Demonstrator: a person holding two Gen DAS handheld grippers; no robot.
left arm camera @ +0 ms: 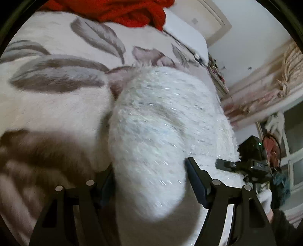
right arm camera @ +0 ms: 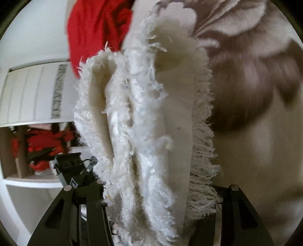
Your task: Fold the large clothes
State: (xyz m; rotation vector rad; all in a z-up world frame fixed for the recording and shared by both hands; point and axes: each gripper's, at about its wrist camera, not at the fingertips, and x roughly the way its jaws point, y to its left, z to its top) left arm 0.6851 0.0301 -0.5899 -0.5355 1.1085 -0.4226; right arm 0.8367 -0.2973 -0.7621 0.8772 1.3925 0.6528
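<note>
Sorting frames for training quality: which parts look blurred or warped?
Left wrist: bed cover and red garment smeared, white fuzzy garment streaked, fisheye bends the walls. Right wrist: the garment's fringe is fairly sharp, cover motion-blurred.

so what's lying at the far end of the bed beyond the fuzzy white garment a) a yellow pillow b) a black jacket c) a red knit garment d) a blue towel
c, a bunched red knit garment lies at the top of the left wrist view on the floral blanket, past the fuzzy white garment that sits between the left gripper's fingers.
</note>
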